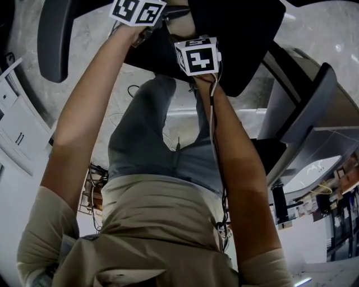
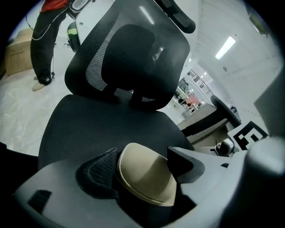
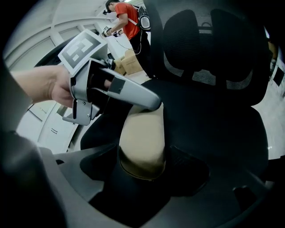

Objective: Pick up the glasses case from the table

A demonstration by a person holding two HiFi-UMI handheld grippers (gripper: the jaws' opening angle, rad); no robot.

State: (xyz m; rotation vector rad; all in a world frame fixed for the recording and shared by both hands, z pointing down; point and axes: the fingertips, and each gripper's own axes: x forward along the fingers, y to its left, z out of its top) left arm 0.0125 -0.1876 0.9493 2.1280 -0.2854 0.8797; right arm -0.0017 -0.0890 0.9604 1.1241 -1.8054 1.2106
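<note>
A beige glasses case (image 2: 144, 176) lies between the jaws of my left gripper (image 2: 143, 165), just over a black office chair's seat (image 2: 102, 129). The jaws stand wide and I see no squeeze on the case. My right gripper (image 3: 144, 167) straddles the other end of the same case (image 3: 141, 138), jaws wide, with a dark gap beside its right pad. The left gripper's grey finger (image 3: 133, 94) crosses the case's far end. In the head view only the two marker cubes (image 1: 138, 11) (image 1: 197, 56) show; the case is hidden. Whether the case rests on the seat I cannot tell.
The chair's mesh backrest (image 2: 129, 53) rises behind the seat. A person in a red top (image 3: 127, 18) stands beyond it beside cardboard boxes (image 3: 129, 62). White desks (image 1: 17, 140) flank my legs, and another chair (image 1: 314, 106) stands on the right.
</note>
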